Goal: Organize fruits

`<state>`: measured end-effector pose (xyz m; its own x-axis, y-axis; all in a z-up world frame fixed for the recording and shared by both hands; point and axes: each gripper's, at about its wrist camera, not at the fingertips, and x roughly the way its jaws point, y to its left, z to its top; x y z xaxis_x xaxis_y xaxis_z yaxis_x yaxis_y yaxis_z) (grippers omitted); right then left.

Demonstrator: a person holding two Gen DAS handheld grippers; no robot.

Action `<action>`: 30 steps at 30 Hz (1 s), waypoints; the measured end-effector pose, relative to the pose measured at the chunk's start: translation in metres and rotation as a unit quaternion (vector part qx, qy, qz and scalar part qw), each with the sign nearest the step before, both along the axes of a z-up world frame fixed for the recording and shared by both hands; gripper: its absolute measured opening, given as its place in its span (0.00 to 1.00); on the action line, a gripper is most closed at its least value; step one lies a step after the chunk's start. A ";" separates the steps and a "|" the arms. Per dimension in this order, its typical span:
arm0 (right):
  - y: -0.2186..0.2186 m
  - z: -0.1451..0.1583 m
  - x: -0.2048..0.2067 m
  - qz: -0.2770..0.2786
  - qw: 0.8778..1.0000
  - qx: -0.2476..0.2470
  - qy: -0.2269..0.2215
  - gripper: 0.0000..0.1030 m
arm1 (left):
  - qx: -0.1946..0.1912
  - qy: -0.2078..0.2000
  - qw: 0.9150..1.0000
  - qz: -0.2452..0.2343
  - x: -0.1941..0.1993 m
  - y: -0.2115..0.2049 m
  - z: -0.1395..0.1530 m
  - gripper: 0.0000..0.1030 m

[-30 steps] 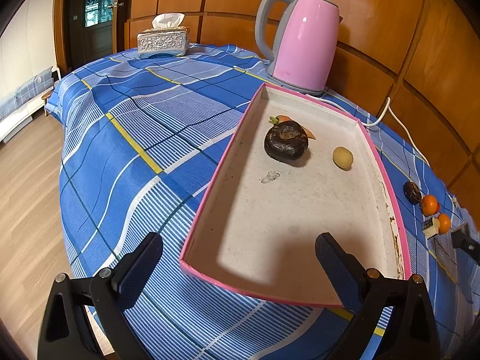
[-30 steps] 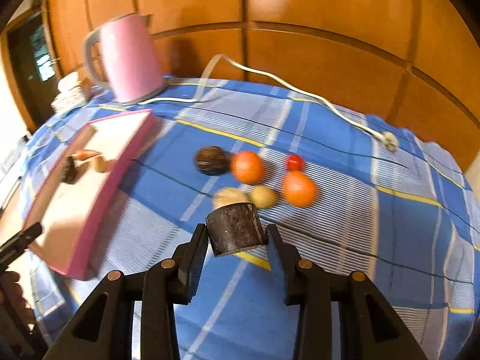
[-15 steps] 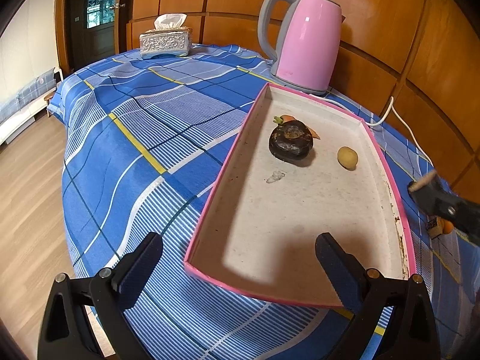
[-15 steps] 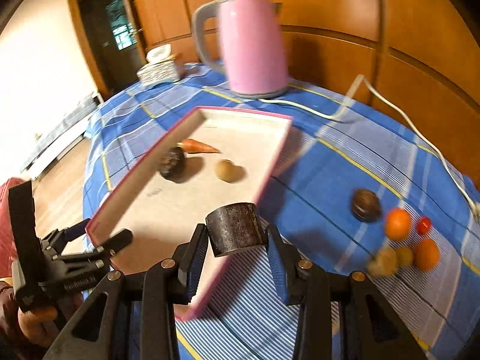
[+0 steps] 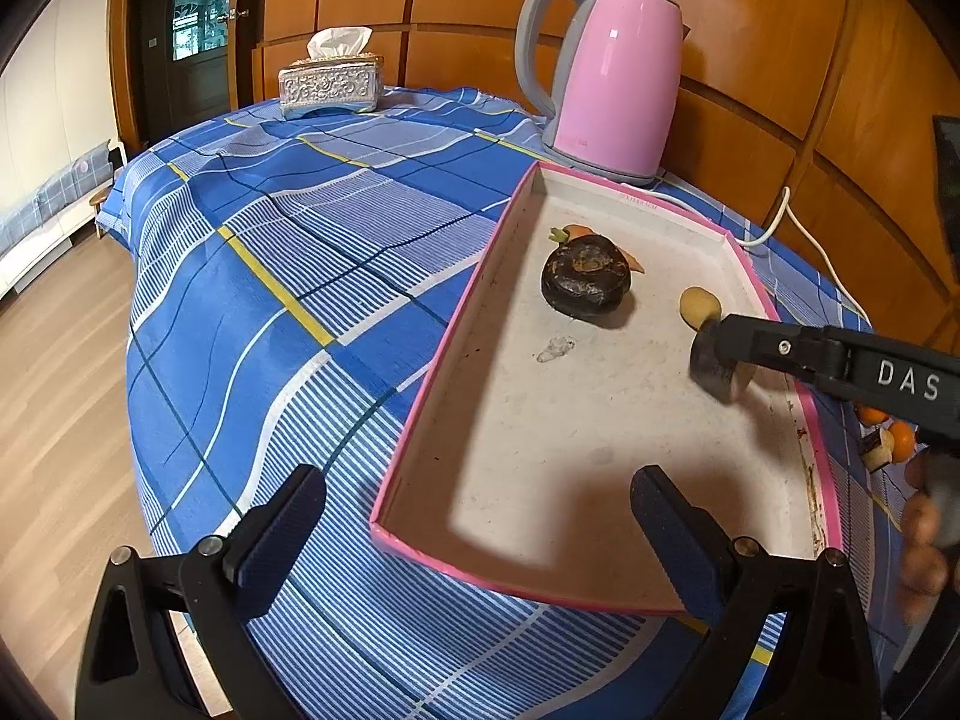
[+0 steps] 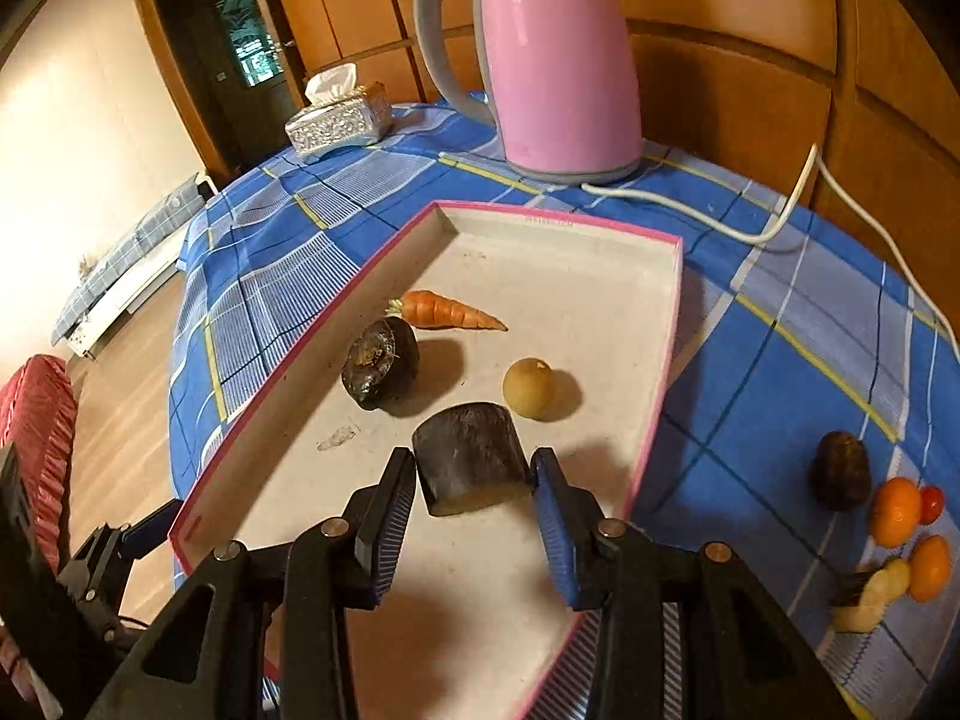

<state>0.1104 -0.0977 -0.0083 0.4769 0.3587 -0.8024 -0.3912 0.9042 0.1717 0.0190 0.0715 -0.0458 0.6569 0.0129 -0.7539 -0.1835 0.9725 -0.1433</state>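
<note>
My right gripper (image 6: 474, 480) is shut on a dark cut fruit chunk (image 6: 468, 462) and holds it over the pink-rimmed tray (image 6: 666, 354). On the tray floor lie a carrot (image 6: 447, 311), a dark round fruit (image 6: 379, 369) and a small yellow fruit (image 6: 528, 388). The left wrist view shows the right gripper (image 5: 717, 363) reaching in from the right with the chunk (image 5: 711, 369) above the tray (image 5: 444, 348). My left gripper (image 5: 477, 531) stands open at the tray's near edge, holding nothing. More fruits remain on the cloth: a dark one (image 6: 840, 468), oranges (image 6: 895, 510) and a small red one (image 6: 931, 504).
A pink kettle (image 5: 606, 72) stands behind the tray, its white cord (image 6: 780, 222) trailing across the blue checked tablecloth (image 5: 270, 276). A silver tissue box (image 5: 331, 84) sits at the far end. Wooden wall panels close the back; the floor drops away on the left.
My right gripper has carried the dark chunk leftwards from the loose fruits on the cloth to above the tray. My left gripper has stayed where it was, open.
</note>
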 end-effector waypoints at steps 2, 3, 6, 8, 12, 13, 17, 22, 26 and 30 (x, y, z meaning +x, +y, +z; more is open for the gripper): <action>0.000 -0.001 -0.001 -0.003 1.000 -0.003 0.000 0.45 | -0.001 0.001 1.000 0.001 0.000 0.001 0.000 0.99; 0.000 -0.002 -0.002 -0.005 1.000 -0.005 0.000 0.49 | -0.001 0.001 1.000 0.000 0.000 0.001 0.000 0.99; -0.003 -0.003 -0.005 -0.008 1.000 -0.006 -0.001 0.49 | 0.000 0.001 1.000 -0.001 0.000 0.000 0.000 0.99; -0.007 -0.003 -0.008 -0.016 1.000 -0.005 -0.001 0.49 | 0.000 0.001 1.000 -0.001 -0.001 -0.001 0.000 0.99; -0.013 0.000 -0.016 -0.023 1.000 -0.006 -0.008 0.49 | -0.001 0.003 1.000 -0.002 -0.001 -0.002 0.000 0.99; -0.014 0.001 -0.018 -0.025 1.000 -0.007 -0.011 0.49 | -0.001 0.003 1.000 -0.002 0.000 -0.002 0.000 0.99; -0.023 0.003 -0.027 -0.038 0.999 -0.002 -0.016 0.49 | -0.003 0.003 1.000 -0.001 -0.001 -0.002 0.001 0.99; -0.032 0.009 -0.037 -0.051 0.998 -0.001 -0.023 0.49 | -0.002 -0.001 1.000 -0.005 -0.002 -0.004 0.003 0.99; -0.037 0.011 -0.043 -0.060 0.998 -0.006 -0.029 0.49 | -0.004 -0.002 1.000 -0.003 -0.002 -0.003 0.003 0.99; -0.045 0.013 -0.052 -0.073 0.997 -0.014 -0.036 0.49 | -0.005 -0.004 1.000 -0.003 -0.002 -0.003 0.004 0.99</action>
<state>0.0584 -0.1426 0.0045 0.5783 0.2601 -0.7732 -0.2656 0.9562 0.1229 0.0166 0.0686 -0.0421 0.6623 0.0019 -0.7492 -0.1773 0.9720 -0.1542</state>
